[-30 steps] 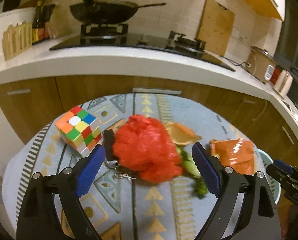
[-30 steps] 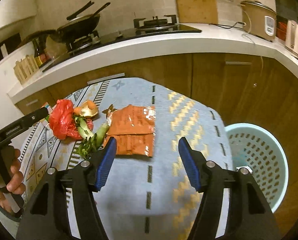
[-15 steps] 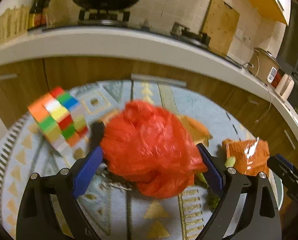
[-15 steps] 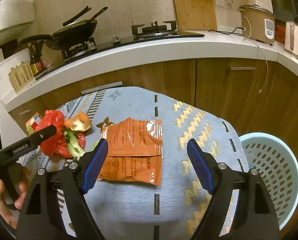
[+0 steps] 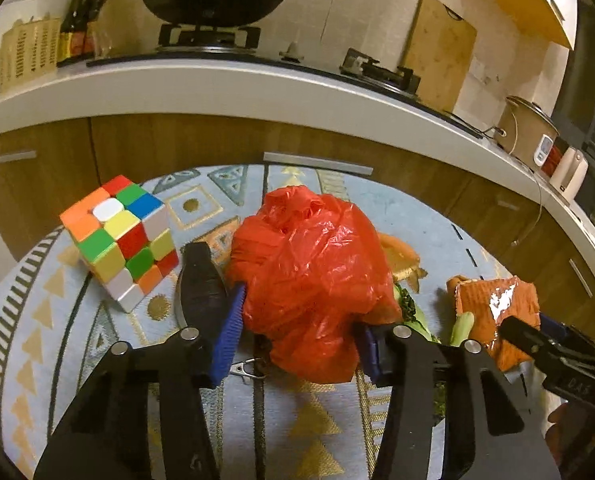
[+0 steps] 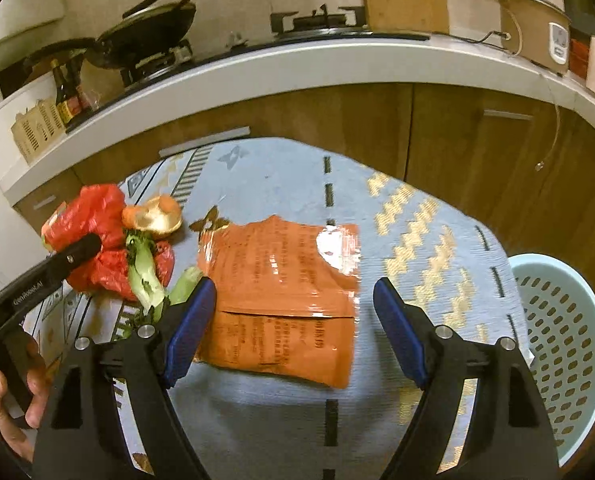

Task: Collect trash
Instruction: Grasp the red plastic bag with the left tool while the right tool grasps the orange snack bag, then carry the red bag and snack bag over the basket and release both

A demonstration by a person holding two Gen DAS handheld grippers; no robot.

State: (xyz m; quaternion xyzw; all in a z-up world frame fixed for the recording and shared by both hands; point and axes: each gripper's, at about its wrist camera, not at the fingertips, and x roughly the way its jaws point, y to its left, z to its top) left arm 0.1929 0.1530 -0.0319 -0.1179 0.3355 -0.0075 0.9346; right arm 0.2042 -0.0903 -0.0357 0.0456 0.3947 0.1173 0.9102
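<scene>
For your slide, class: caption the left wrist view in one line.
Left gripper closes on red plastic bag beside puzzle cube on patterned tablecloth.

Patterned cloth-covered table (image 6: 281, 184): red bag (image 5: 313, 276), orange packet (image 6: 281, 300), cube (image 5: 121, 244), vegetable scraps (image 6: 145, 272).

The left gripper (image 5: 297, 330) has just been closing and its blue pads now press the red plastic bag (image 5: 311, 280); a colour cube (image 5: 119, 242) sits left of the bag, an orange packet (image 5: 493, 312) right.
</scene>
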